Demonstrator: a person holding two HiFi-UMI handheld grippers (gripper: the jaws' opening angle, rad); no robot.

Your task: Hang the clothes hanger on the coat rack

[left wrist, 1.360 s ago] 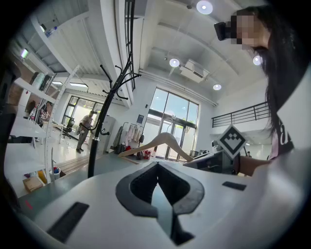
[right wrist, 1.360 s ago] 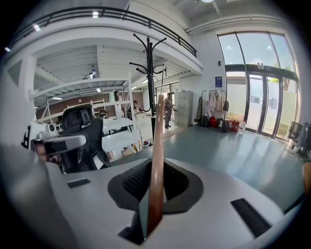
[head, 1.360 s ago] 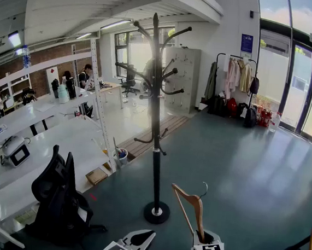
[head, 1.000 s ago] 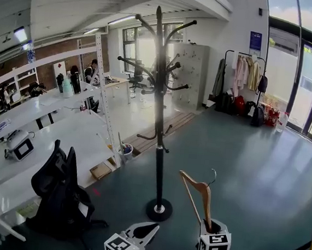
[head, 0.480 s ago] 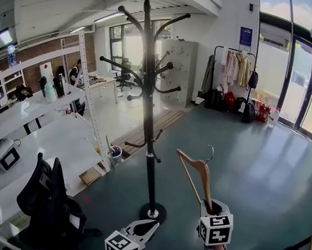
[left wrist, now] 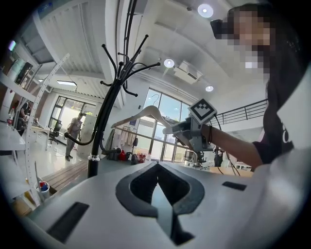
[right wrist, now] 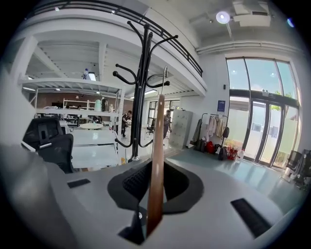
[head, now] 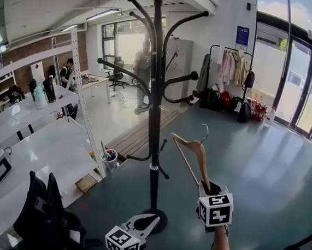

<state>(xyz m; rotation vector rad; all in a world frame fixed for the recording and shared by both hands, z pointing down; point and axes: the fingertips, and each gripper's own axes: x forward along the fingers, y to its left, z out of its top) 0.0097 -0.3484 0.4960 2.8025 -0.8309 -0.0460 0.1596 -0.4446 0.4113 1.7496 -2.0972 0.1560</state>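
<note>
Grey floor runs wide round the black rack. Near its pole and apart from it, the right tool clamps one arm-end of the hanger, holding it upright so the hook rides on top, free to catch a peg. It is not yet hung. The left tool sits low, jaws closed on nothing.

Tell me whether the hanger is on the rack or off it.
Off. The right tongs grip the hanger by one wooden end; its hook is clear of the rack.
</note>
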